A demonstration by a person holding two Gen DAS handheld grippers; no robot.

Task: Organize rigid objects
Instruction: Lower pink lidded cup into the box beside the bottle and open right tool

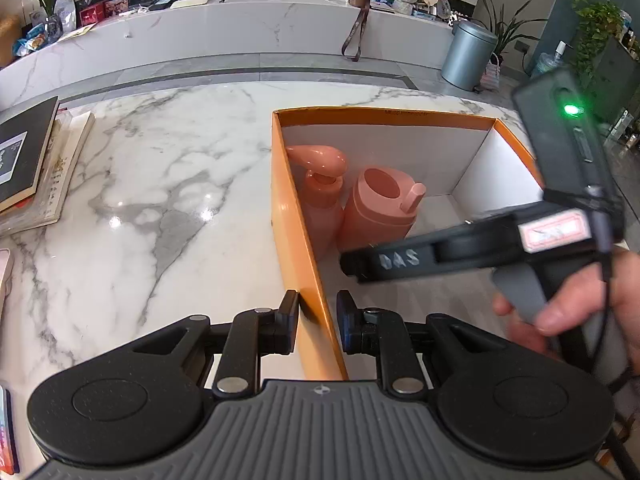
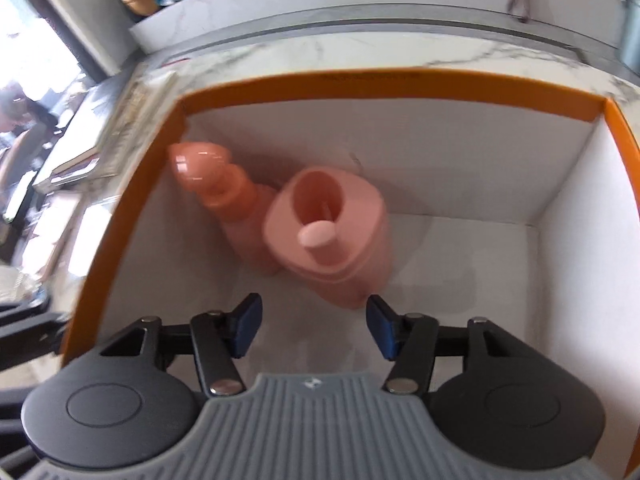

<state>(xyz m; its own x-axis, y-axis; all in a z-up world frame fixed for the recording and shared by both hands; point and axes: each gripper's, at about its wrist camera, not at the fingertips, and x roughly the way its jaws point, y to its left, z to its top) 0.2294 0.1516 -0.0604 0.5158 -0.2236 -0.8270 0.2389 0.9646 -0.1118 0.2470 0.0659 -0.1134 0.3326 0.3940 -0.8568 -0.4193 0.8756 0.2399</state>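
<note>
My left tongs (image 1: 318,316) narrowly straddle the box (image 1: 296,216) wall; right tongs (image 2: 314,326) gape wide, empty, near the bottles (image 2: 332,232); books (image 1: 36,168) far left.

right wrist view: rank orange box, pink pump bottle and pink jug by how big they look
1. orange box, by far the largest; it holds both others.
2. pink jug.
3. pink pump bottle.
The jug stands nearer the camera and partly hides the bottle, so their order is unsure.
</note>
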